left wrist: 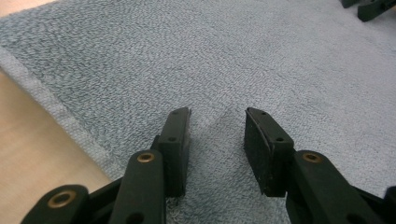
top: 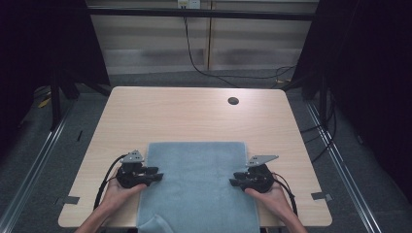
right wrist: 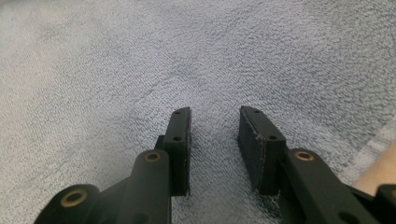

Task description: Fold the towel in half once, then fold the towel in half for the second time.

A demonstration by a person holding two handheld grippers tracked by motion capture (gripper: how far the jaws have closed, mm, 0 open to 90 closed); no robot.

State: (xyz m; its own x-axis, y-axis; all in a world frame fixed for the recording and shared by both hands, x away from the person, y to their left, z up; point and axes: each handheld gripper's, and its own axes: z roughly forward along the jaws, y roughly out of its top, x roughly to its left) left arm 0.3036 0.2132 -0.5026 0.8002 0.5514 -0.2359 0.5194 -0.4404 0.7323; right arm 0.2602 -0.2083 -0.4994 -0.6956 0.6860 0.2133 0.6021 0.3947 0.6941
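A grey-blue towel lies flat on the near half of the wooden table, and its near end hangs over the table's front edge, where one corner is folded up. The left gripper sits at the towel's left edge and the right gripper at its right edge, both pointing inward — toward each other, with the whole width of the cloth between them. In the left gripper view the jaws stand apart over the pile, just inside the hemmed border, and a small ridge of cloth rises between the pads without being pressed. In the right gripper view the jaws are also parted, with plain towel between them and nothing pinched. The far half of the table is bare wood, except for a round cable hole near the far edge.
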